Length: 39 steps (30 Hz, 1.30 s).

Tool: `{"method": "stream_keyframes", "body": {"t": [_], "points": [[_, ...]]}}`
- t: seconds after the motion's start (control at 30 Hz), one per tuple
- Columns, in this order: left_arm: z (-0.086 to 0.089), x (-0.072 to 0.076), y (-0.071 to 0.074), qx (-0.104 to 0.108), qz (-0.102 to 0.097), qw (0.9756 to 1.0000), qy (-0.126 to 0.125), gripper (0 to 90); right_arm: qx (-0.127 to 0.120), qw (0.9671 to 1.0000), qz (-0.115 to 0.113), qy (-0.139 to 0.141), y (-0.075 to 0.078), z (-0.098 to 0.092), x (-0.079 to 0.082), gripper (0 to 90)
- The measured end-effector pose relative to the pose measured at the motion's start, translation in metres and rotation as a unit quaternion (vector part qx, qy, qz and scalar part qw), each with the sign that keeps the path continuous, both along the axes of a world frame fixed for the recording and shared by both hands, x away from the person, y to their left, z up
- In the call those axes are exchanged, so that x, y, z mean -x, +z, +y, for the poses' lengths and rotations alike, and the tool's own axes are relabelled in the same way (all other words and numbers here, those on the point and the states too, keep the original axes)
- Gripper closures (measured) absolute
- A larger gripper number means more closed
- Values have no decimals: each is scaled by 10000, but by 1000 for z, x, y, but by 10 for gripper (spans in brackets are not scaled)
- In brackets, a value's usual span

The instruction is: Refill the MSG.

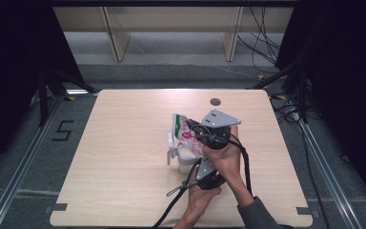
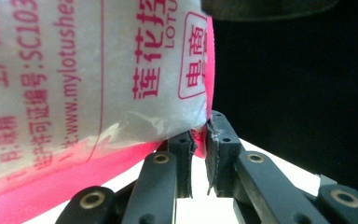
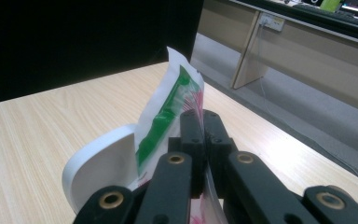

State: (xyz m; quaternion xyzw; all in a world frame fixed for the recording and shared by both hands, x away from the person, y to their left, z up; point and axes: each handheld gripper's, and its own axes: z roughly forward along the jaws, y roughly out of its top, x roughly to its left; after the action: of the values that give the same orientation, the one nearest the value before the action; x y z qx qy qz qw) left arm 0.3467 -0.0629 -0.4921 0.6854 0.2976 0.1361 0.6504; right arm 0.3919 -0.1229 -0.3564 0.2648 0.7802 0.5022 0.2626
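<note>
My two hands meet over the middle of the worktop [image 1: 124, 157], and between them is a plastic bag [image 1: 185, 133] printed in white, pink and green. My right hand-held gripper [image 3: 204, 135] has its jaws pressed together on the bag's edge; in the right gripper view the film runs straight between the pads and the bag rises above them. My left hand-held gripper [image 2: 200, 140] pinches another corner of the same bag, at its pink seam, with the pads nearly together on the thin film. In the left gripper view the bag's white face with red lettering hangs close in front of the camera.

Just beside the bag and under it stands a white cup [image 1: 181, 156] with a handle [image 1: 171, 149] toward my left. In the right gripper view its white rim [image 3: 98, 163] curves right against the bag, touching it. I cannot see into the cup from any view, so I cannot tell what it holds. The bag looks filled with something pale, though I cannot tell what.

The cables [image 1: 181, 195] from my grippers trail back over the near edge. The worktop is pale wood with a round grommet hole [image 1: 215, 101] near its far edge. Beyond it are grey floor, the legs of another wooden desk [image 1: 119, 43], loose wires [image 1: 262, 43] and dark curtains [image 1: 9, 71] on both sides. A "5" [image 1: 63, 130] is marked on the floor at the left.
</note>
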Motion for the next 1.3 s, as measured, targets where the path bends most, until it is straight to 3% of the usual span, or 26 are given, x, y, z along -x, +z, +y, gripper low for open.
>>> {"method": "stream_keyframes", "body": {"t": [0.03, 0.07, 0.13, 0.17, 0.2, 0.3, 0.43, 0.6, 0.67, 0.73, 0.77, 0.8, 0.93, 0.97, 1.2, 1.23, 1.3], "points": [[0, 0, 0, 20, 11, 10000, 0, 811, 47, 10000, -28, 20, 0, 0, -1, 899], [2, -1, 0, -193, -44, 9998, -71, 812, -6, 9999, 106, -26, -1, 1, 1, 900], [2, -1, 0, -191, -40, 9998, -64, 811, 58, 10000, 68, 37, -2, 2, 0, 900], [2, 0, 0, -161, -31, 9999, -52, 811, -68, 9997, 241, -14, -2, 3, 2, 899], [3, 0, 1, -175, -22, 9998, -77, 811, -68, 9997, 241, -14, -2, 3, 2, 899], [2, 1, 2, -209, -82, 9997, -68, 810, 96, 9999, -25, 22, -1, 2, 0, 899], [2, -1, 0, -187, -36, 9998, -73, 811, -13, 10000, 83, 6, -2, 2, 0, 899], [2, 0, 1, -203, -49, 9997, -86, 811, -33, 10000, 60, -9, -1, 0, -1, 899], [2, 0, 0, -179, -47, 9998, -91, 811, 15, 10000, -49, -26, 0, 0, -1, 899], [1, 0, 0, -193, -45, 9998, -87, 811, 30, 10000, -41, 0, 0, 0, -1, 900], [1, -1, 0, -129, -69, 9998, -116, 811, -56, 9999, 86, 7, -1, 0, -1, 900], [2, 0, 0, -220, -50, 9997, -86, 811, -29, 10000, 28, 9, 0, -1, -1, 900], [2, 0, 0, -225, -51, 9997, -82, 811, 15, 10000, -17, 8, 1, -3, -1, 900], [2, 0, 0, -230, -46, 9997, -82, 811, -135, 9998, 135, -82, 0, -2, 1, 900], [2, 0, 0, -213, -42, 9997, -81, 811, -89, 10000, 8, -30, 1, -5, -2, 900], [1, -1, -1, -129, -81, 9998, -105, 811, -112, 9999, 13, -8, 2, -5, -1, 900], [2, 0, 0, -206, -58, 9997, -100, 811, -67, 10000, -19, 4, 2, -5, -1, 900]]}}
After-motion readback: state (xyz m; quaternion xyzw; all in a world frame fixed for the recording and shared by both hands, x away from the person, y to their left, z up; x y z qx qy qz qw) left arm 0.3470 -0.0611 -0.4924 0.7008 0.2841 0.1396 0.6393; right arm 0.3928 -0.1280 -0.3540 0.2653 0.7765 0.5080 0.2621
